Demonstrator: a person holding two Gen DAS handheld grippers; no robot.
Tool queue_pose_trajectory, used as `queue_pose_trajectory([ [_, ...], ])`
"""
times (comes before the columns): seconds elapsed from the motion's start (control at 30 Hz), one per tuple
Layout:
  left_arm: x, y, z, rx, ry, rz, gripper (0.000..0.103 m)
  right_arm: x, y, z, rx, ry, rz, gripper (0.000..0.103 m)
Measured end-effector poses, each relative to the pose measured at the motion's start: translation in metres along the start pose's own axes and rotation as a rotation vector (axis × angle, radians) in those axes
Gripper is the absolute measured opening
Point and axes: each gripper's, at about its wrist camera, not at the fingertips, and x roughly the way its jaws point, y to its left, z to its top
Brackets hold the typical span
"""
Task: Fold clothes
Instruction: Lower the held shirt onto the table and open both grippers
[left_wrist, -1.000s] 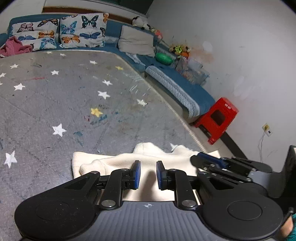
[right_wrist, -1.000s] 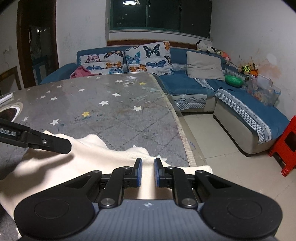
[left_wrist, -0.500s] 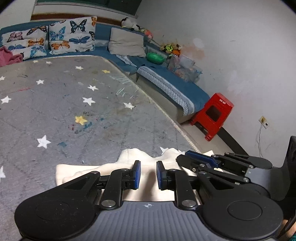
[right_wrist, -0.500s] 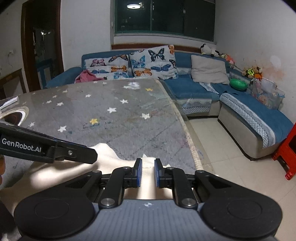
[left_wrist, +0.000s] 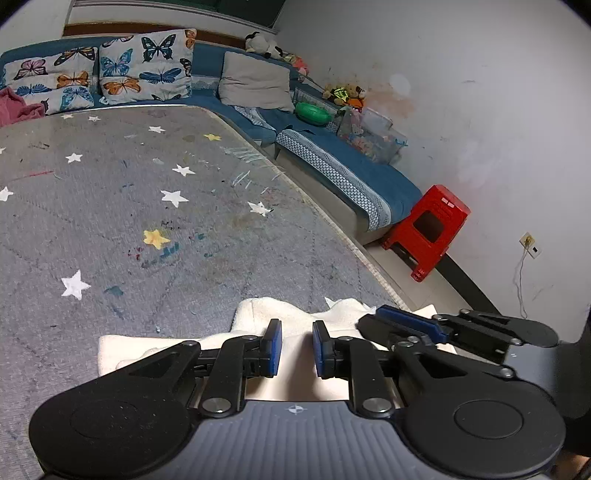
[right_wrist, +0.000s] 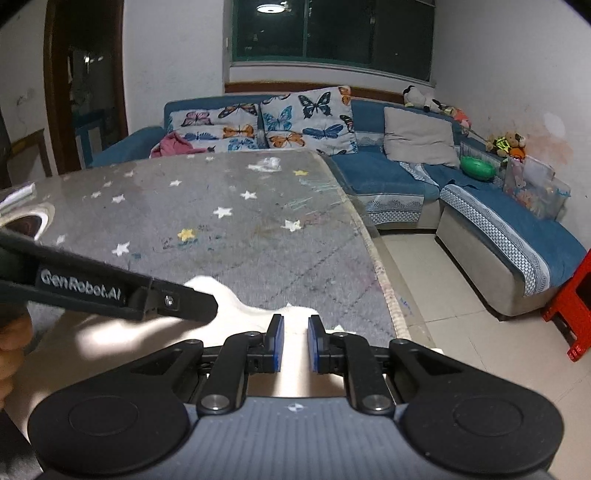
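Note:
A cream fleece garment (left_wrist: 255, 317) lies on the near right part of the grey star-patterned table (left_wrist: 147, 206). My left gripper (left_wrist: 296, 349) is above it with its blue pads a small gap apart, and cloth shows between them. My right gripper (right_wrist: 294, 341) stands the same way over the cream garment (right_wrist: 236, 310), a narrow gap between the pads. The right gripper also shows in the left wrist view (left_wrist: 424, 328), close on the right. The left gripper's finger (right_wrist: 110, 291) crosses the right wrist view from the left. Whether either grips the cloth is hidden.
The table's right edge (right_wrist: 373, 258) drops to a tiled floor. A blue corner sofa (right_wrist: 406, 177) with butterfly pillows (right_wrist: 306, 118) runs behind and to the right. A red plastic stool (left_wrist: 428, 229) stands by the wall. A pink cloth (right_wrist: 173, 144) lies on the sofa.
Both grippers have drawn back toward the near edge with the garment; less cloth shows ahead of the pads. The gaps between the pads look unchanged.

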Motion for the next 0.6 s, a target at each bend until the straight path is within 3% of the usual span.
queue_pose_trajectory([
  [0.37,-0.027,-0.022,-0.01,0.075,-0.029,0.018,0.025,-0.038,0.009,-0.009,-0.031,-0.016,0.016,0.02],
  [0.43,-0.034,-0.026,-0.014,0.085,-0.035,0.016,0.025,-0.046,0.012,-0.015,-0.042,-0.014,0.019,0.028],
  [0.6,-0.049,-0.037,-0.032,0.15,-0.041,0.029,0.029,-0.064,0.014,-0.03,-0.047,-0.012,0.025,0.032],
])
